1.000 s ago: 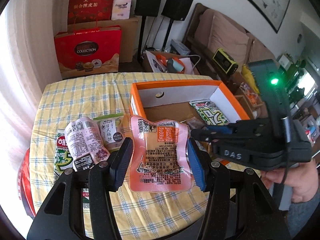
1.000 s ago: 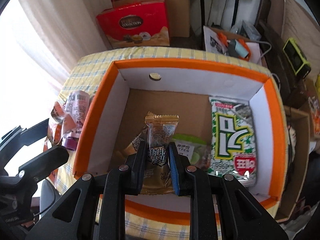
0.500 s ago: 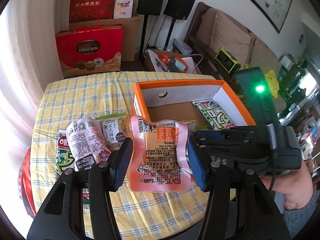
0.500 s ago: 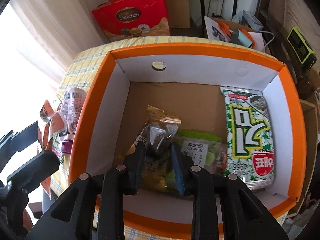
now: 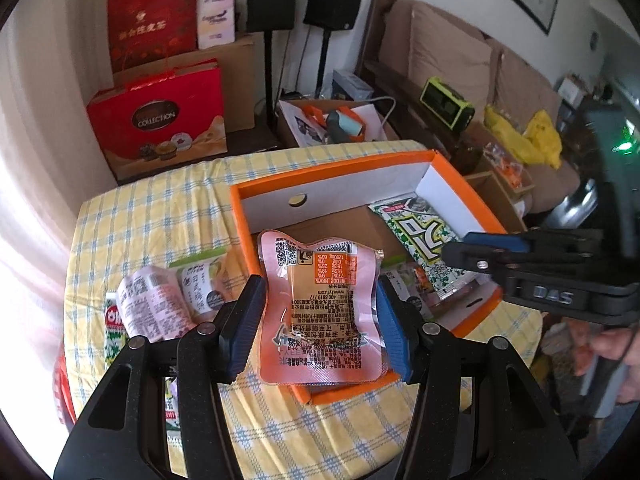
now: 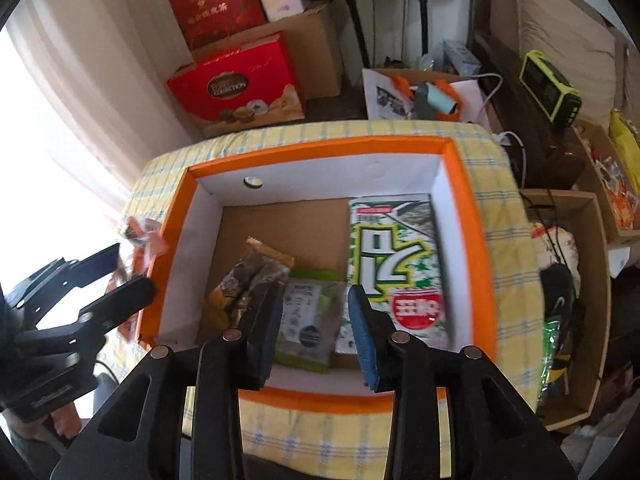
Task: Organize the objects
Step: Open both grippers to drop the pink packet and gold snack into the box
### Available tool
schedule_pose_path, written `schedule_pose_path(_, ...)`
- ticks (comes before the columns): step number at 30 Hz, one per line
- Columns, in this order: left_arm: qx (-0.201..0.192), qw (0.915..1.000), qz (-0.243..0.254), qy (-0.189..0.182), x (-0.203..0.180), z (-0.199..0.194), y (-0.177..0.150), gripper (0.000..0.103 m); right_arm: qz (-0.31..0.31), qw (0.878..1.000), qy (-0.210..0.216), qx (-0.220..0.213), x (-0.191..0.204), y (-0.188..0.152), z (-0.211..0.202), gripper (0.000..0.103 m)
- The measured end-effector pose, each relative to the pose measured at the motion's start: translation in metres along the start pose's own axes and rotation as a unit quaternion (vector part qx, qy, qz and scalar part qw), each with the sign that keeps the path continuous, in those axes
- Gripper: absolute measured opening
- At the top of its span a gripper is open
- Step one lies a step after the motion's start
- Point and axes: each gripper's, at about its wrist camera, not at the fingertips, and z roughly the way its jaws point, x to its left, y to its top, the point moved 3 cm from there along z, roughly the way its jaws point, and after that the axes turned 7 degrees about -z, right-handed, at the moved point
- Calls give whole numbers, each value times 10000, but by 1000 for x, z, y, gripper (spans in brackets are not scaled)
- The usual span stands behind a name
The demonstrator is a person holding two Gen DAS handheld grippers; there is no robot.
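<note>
My left gripper [image 5: 320, 320] is shut on a pink snack packet [image 5: 320, 300], held flat over the near left corner of the orange box [image 5: 332, 172]. My right gripper [image 6: 316, 320] hovers above the near side of the box [image 6: 320, 146]; its jaws are opening and press on nothing. A brown snack packet [image 6: 248, 280] lies loose on the box floor just left of its fingers. A green packet [image 6: 308, 328] and a green-and-white seaweed pack [image 6: 396, 264] also lie in the box. A pink-white packet [image 5: 148, 304] and a green-topped packet [image 5: 200, 284] rest on the tablecloth, left of the box.
The yellow checked tablecloth [image 5: 160, 216] covers a small table. A red gift bag [image 5: 160, 120], cardboard boxes and speaker stands [image 5: 272, 40] stand behind it. An open cardboard box [image 6: 572, 300] sits at the table's right side. A sofa [image 5: 460, 52] lines the back right.
The right gripper let go of the brown packet, which now lies in the box, and its jaws spread apart. The left gripper carried the pink packet rightward over the box corner.
</note>
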Motion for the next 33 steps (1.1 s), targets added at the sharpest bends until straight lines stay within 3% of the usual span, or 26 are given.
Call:
schedule_pose_path(17,164,9991,328,223,-48,36,19,55,131,9999,78,-58,-19,-16,-10,35)
schedule_pose_path(23,107,9998,147,61,-49,40,26,56,148,9999,75,-43,-24,-21,-10,35)
schedule_pose_path(33,91,9995,283,52,-51,31,19,55,199,9998,70,-39,-30,-24,-10,35)
